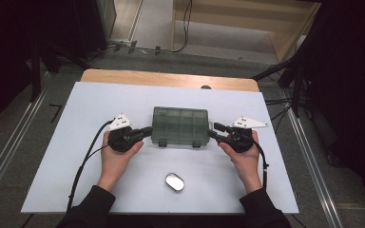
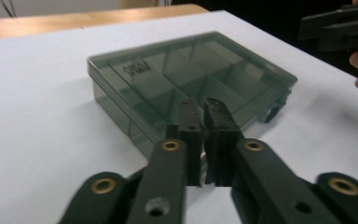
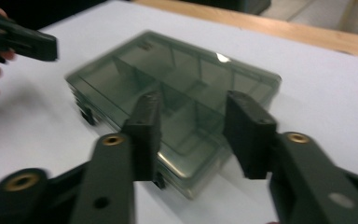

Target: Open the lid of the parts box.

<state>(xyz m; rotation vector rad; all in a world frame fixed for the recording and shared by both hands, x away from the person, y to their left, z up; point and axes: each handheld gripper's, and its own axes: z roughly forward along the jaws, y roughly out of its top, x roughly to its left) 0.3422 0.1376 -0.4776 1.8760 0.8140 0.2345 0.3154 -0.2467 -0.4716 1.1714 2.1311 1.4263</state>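
grippers flanked the closed organizer box (image 1: 180,125); left gripper (image 2: 204,108) was pinched empty, right gripper (image 3: 199,122) gaped wide, likely needing its latches next

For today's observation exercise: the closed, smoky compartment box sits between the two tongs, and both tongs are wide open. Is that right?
Not quite. The left tongs are shut, jaws nearly together, as the left gripper view shows. The right tongs are open. The closed, smoky compartment box does sit between them.
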